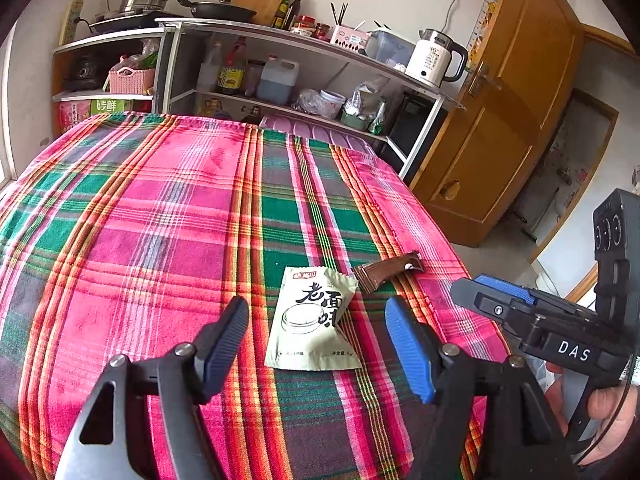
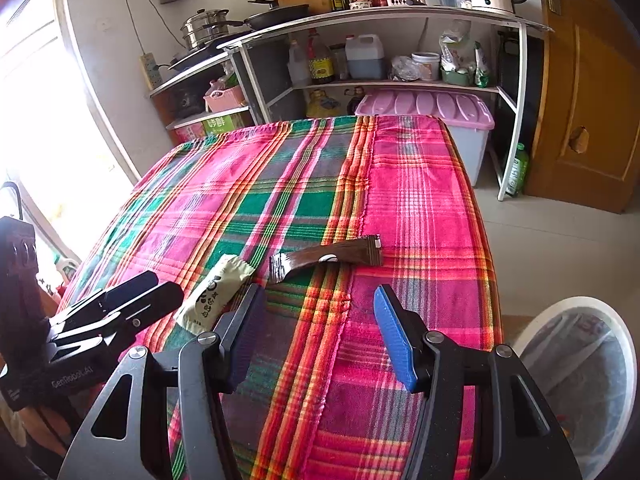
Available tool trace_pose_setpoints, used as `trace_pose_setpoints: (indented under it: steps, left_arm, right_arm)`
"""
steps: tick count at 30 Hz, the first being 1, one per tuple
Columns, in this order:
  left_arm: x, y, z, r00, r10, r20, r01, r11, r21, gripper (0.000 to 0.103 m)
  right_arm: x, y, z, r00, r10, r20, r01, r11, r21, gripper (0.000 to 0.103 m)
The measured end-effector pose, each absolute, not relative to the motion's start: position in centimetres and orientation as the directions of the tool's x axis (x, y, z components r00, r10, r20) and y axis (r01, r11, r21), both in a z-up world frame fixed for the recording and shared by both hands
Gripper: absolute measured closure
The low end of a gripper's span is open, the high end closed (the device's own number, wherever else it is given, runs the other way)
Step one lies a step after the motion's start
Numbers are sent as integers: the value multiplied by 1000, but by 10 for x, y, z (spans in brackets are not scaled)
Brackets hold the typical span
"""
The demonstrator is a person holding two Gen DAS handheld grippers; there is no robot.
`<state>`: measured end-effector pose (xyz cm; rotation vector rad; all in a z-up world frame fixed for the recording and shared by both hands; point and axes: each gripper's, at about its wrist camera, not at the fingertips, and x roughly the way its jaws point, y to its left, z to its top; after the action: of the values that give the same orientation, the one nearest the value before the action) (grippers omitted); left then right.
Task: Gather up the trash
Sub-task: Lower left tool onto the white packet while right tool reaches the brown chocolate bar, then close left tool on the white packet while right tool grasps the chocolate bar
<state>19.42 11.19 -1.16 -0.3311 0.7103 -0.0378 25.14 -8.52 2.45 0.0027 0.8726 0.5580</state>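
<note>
Room: kitchen corner with a shelf unit (image 1: 280, 80) of bottles and pots against a pale wall, and a wooden door (image 1: 500, 112) to the right.
Left wrist view, worktop (image 1: 140, 208): covered by a pink and green plaid cloth.
Left gripper (image 1: 318, 344): jaws wide, nothing pressed between them.
Pale sachet (image 1: 314, 320): flat on the cloth between the left jaws, touching neither.
Brown wrapper (image 1: 386, 272): just beyond the sachet, near the worktop's right edge.
Right gripper, seen from the left (image 1: 492, 292): at the right edge of the picture, a hand (image 1: 600, 412) on its grip.
Right wrist view, right gripper (image 2: 320, 334): jaws partly apart, only cloth between them.
Brown wrapper (image 2: 326, 258): on the cloth ahead of the right jaws, apart from them.
Pale sachet (image 2: 214, 292): left of the wrapper, beside the left gripper (image 2: 154, 292).
Waste bin (image 2: 580, 368): white rim with a clear liner, on the floor beside the worktop at lower right.
</note>
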Motion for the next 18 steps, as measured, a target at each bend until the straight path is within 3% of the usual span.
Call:
trace_pose_setpoints:
  steps: [8, 9, 10, 11, 13, 18]
  left_arm:
    - [220, 94, -29, 659, -81, -748, -99, 976, -193, 31]
    - [219, 92, -28, 660, -66, -749, -101, 979, -175, 40]
    - [219, 91, -28, 660, -67, -748, -96, 980, -172, 62]
    - [219, 92, -28, 660, -72, -747, -93, 980, -177, 62]
    - [217, 94, -27, 669, -88, -738, -88, 977, -196, 75]
    - [208, 105, -21, 706, -82, -703, -113, 968, -226, 82]
  right_arm:
    - [253, -86, 23, 509, 461, -727, -457, 860, 226, 46]
    - [254, -85, 23, 509, 459, -728, -456, 861, 225, 46]
    - [254, -85, 23, 509, 459, -728, -455, 861, 225, 46]
    - [255, -84, 23, 508, 460, -729, -456, 861, 226, 46]
    - [257, -81, 22, 504, 458, -732, -457, 861, 225, 46]
    - [267, -73, 12, 463, 461, -757, -441, 861, 254, 46]
